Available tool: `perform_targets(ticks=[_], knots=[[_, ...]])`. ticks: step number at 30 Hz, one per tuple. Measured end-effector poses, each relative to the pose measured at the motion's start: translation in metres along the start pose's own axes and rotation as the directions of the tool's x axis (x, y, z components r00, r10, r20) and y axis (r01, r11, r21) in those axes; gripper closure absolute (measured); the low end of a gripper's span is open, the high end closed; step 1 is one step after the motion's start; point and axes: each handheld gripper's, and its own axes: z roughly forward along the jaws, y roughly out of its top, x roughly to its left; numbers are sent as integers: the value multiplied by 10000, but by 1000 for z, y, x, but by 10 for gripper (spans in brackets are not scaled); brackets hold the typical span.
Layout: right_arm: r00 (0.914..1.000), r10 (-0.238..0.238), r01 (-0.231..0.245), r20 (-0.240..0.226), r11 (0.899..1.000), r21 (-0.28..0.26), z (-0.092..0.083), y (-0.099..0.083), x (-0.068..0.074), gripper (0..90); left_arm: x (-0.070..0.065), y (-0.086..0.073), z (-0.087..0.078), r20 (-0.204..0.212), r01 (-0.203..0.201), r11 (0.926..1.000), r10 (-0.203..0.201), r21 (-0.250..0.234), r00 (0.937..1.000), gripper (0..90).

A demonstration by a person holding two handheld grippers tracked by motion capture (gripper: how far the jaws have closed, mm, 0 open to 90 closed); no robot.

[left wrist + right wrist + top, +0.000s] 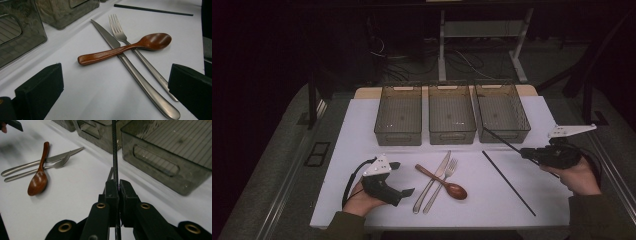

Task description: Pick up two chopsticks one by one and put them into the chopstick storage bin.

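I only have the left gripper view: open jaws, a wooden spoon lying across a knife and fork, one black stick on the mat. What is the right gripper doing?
Observer: The right gripper is shut on a black chopstick, lifted off the mat.
Operator: Is that the stick I see?
Observer: No. The high view shows a second chopstick lying on the mat, nearer the person.
Operator: How many bins are there?
Observer: Three, side by side along the far edge of the mat; the held chopstick's tip points toward the right bin.
Operator: Anything in it?
Observer: It looks empty from above.
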Motion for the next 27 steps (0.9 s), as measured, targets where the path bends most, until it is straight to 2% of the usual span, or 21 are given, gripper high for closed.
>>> perform_targets(ticks=[3,8,17,27], knots=[[10000,-10,10,-7,9999,-118,7,9,4,862,0,0,0,-23,-30,10000,30,23,10000,0],[9997,-230,230,11,9997,-4,20,20,11,862,0,-1,0,-37,13,10000,-13,-23,10000,0],[9989,-385,382,-257,9992,-126,39,39,21,862,0,0,1,-56,16,10000,-16,-24,10000,0],[9982,-498,486,-343,9982,-342,56,65,33,862,0,2,0,-45,19,9999,-19,-158,10000,0]])
